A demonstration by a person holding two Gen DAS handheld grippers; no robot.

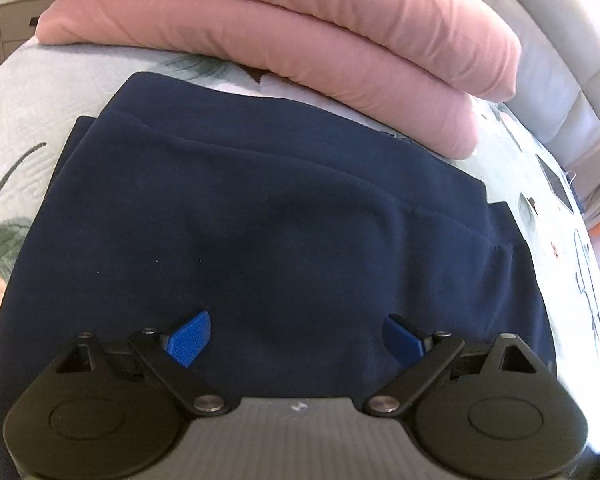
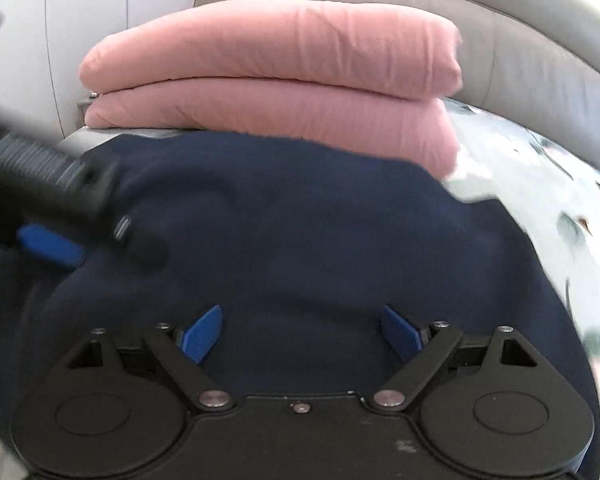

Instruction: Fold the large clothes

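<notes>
A navy blue garment (image 1: 260, 216) lies folded on the bed, several layers showing at its far edge; it also fills the middle of the right wrist view (image 2: 300, 240). My left gripper (image 1: 298, 336) hovers just above its near part, jaws wide open and empty. My right gripper (image 2: 302, 330) is also open and empty over the garment. The left gripper shows blurred at the left of the right wrist view (image 2: 52, 208), low over the garment's left side.
A folded pink duvet (image 1: 300, 32) lies just behind the garment, also in the right wrist view (image 2: 272, 88). The floral bedspread (image 1: 16, 120) surrounds them. A grey padded headboard (image 2: 520, 48) is behind; a nightstand (image 1: 12, 24) stands far left.
</notes>
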